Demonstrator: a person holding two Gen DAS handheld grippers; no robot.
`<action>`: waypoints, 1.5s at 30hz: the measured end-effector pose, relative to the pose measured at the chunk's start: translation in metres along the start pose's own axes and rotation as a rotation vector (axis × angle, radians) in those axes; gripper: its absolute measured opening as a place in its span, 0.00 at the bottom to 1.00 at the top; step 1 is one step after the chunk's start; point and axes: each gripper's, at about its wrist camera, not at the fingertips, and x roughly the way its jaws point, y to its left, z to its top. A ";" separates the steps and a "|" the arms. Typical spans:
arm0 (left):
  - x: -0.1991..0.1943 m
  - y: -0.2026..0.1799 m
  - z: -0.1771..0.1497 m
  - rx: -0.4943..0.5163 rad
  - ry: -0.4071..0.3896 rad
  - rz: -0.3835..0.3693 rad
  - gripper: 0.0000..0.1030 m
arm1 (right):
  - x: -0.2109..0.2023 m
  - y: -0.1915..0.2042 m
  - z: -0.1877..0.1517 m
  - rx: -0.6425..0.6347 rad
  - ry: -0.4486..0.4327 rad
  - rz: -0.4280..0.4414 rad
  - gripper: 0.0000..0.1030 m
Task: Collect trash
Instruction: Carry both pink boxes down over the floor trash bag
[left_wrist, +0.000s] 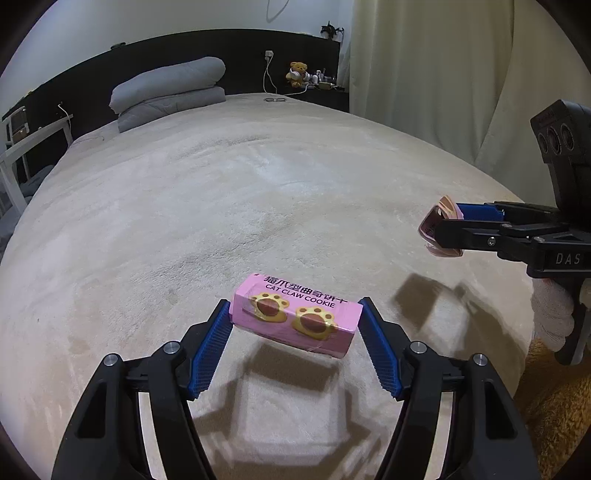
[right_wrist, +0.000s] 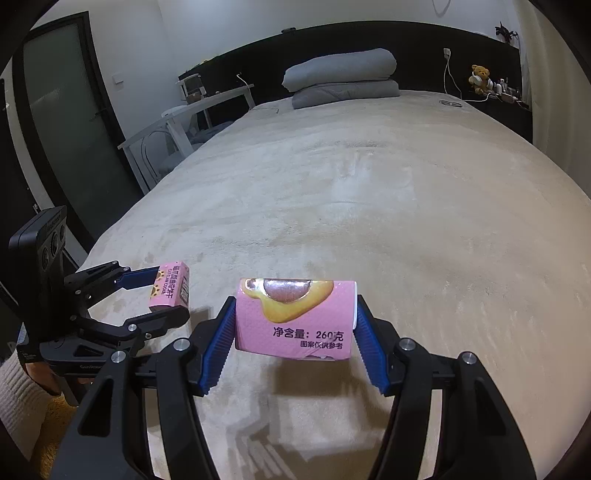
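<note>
Above the bed (left_wrist: 258, 177), the left gripper (left_wrist: 295, 317) jaws clamp a pink cookie box (left_wrist: 295, 314) endwise, while the right gripper (right_wrist: 295, 317) jaws likewise pinch a pink packet (right_wrist: 295, 321).

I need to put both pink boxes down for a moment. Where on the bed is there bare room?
Nearly the whole bed cover is bare, from the tools up to the folded grey quilt at the headboard. Only a pair of glasses lies near the far right edge. The nightstand with the teddy bear is crowded.

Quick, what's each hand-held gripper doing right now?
Left hand-held gripper: closed on a pink cat claw cookie box, lifted off the bed.
Right hand-held gripper: closed on a pink cookie package, also lifted.
</note>
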 end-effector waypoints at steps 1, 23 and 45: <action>-0.006 -0.001 -0.002 -0.012 -0.008 -0.001 0.66 | -0.005 0.001 -0.003 0.004 -0.003 0.002 0.60; -0.110 -0.075 -0.074 -0.112 -0.151 -0.031 0.66 | -0.105 0.045 -0.110 0.043 -0.058 0.055 0.60; -0.147 -0.134 -0.141 -0.113 -0.132 -0.035 0.66 | -0.157 0.053 -0.185 0.072 -0.033 0.097 0.60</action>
